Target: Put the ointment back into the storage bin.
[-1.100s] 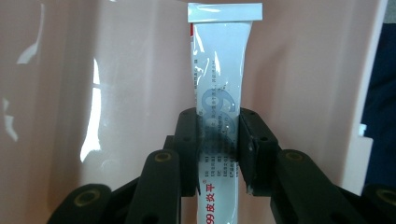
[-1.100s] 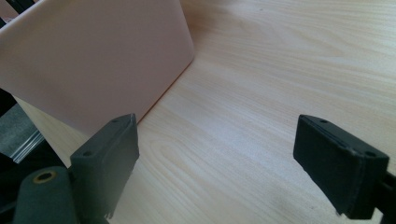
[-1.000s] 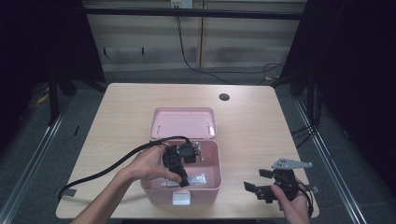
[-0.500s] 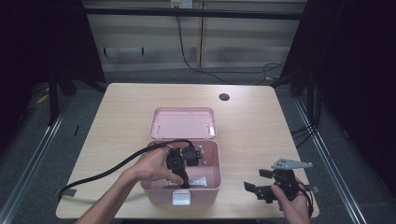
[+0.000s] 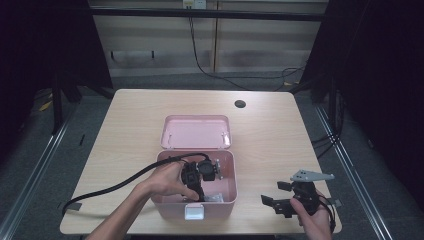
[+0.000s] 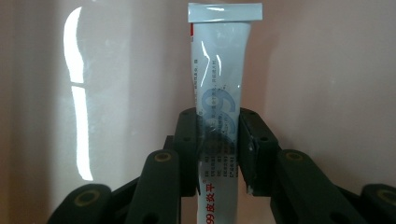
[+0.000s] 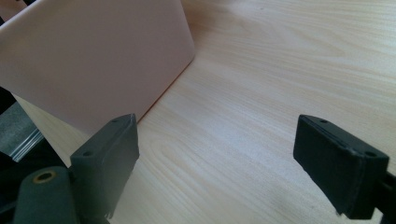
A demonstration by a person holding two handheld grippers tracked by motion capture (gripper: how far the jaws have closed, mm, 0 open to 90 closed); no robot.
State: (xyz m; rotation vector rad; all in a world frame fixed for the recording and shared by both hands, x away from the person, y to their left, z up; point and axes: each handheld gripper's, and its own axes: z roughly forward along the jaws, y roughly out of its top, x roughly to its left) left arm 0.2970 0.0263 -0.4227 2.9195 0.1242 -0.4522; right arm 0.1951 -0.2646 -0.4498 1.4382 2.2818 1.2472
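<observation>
A pink box (image 5: 165,197) stands open at the table's front middle, its lid (image 5: 196,132) tipped back. My left gripper (image 5: 199,187) reaches down into the box. In the left gripper view my left gripper (image 6: 218,144) is shut on a white tube (image 6: 219,93) with blue print, the tube's crimped end pointing away toward the pink inside wall (image 6: 317,84). My right gripper (image 5: 277,202) rests low over the table to the right of the box, open with nothing between its fingers (image 7: 109,158). The right gripper view shows the pink box (image 7: 93,56) close on its left.
A thick black cable (image 5: 115,185) trails from the left gripper across the table's left front. A small dark hole (image 5: 240,104) sits in the wooden tabletop (image 5: 280,145) at the back right. Some pale contents (image 5: 215,198) lie in the box bottom.
My left hand has sunk a little deeper into the box, toward its front, with the tube in its grip. The right gripper has stayed put.
</observation>
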